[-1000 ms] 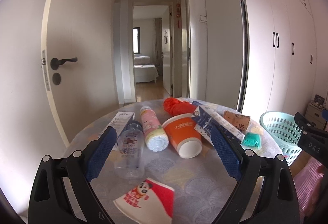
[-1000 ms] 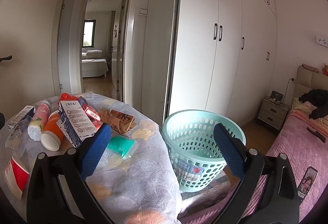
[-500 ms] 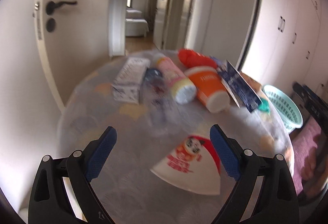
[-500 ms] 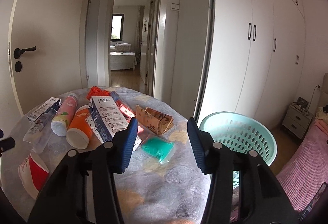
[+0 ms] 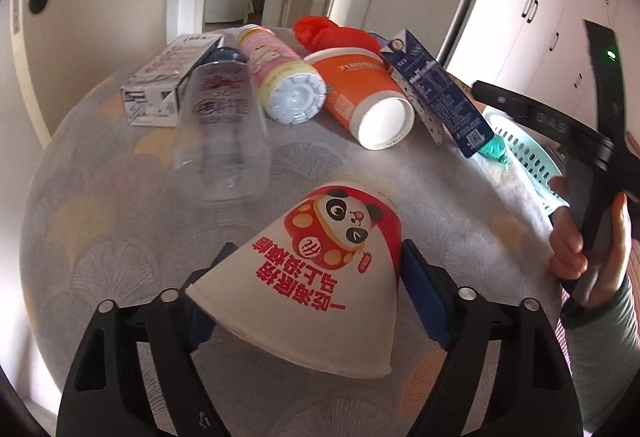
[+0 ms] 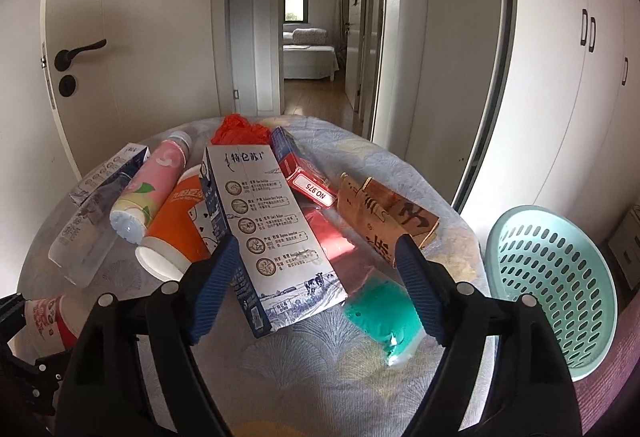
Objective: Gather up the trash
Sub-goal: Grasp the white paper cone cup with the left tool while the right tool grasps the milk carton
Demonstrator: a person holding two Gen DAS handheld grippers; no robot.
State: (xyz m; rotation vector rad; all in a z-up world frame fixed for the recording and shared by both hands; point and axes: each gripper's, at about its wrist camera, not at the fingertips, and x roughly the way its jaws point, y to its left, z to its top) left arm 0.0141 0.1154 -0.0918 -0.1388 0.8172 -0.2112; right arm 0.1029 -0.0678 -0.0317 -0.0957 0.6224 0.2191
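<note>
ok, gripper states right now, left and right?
Left gripper: jaws closing around the panda cup, which sits between the pads; firm grip cannot be told.
Right gripper: jaws opening, holding nothing; the milk carton lies between them.

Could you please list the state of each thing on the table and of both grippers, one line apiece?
panda paper cup: on its side, between the left gripper's fingers
left gripper: jaws closing around the cup
right gripper: jaws opening, over the milk carton
milk carton: lying flat
orange cup: tipped over
clear bottle: lying down
pink bottle: lying down
laundry basket: standing beside the table
</note>
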